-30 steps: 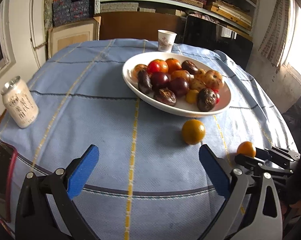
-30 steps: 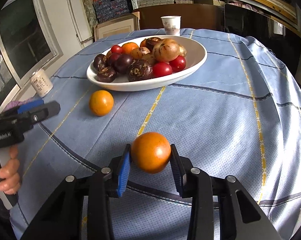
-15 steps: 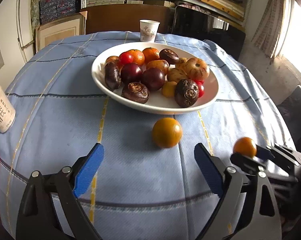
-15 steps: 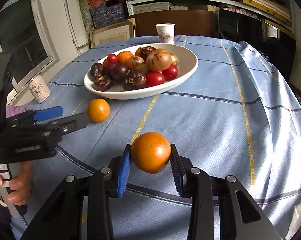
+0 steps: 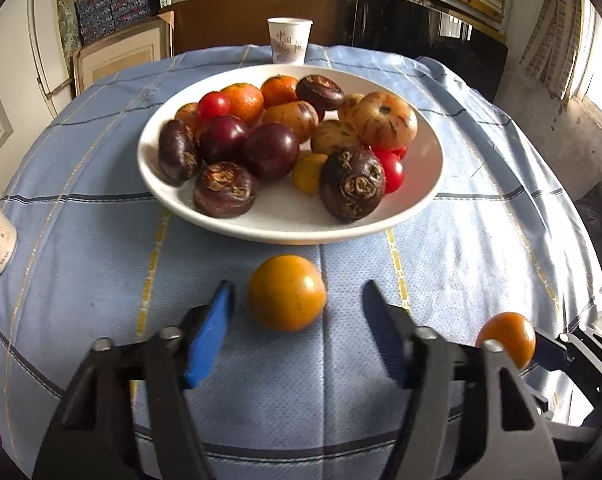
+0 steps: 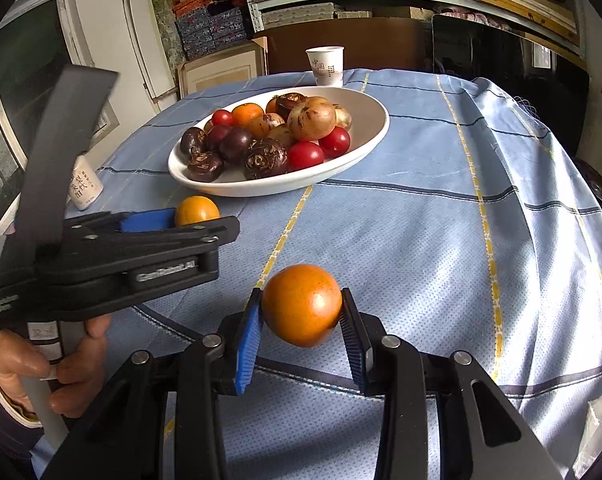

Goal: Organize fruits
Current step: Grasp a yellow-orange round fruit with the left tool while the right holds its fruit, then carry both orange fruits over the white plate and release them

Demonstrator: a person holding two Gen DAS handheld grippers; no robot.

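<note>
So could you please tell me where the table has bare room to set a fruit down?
The blue checked tablecloth lies bare right of the white oval bowl. The bowl itself is piled with fruit, though its near inner floor shows white. In front of it is crowded: the loose orange fruit sits between the closing left gripper's fingers.

The left wrist camera looks forward and down along its own fingers, low and close over the blue tablecloth (image 5: 101,240), facing the white bowl (image 5: 421,184) and shelves beyond. The right wrist camera sits further right and further back, angled down likewise. Both share the bowl, the paper cup (image 5: 289,40), and each sees the other gripper.
</note>
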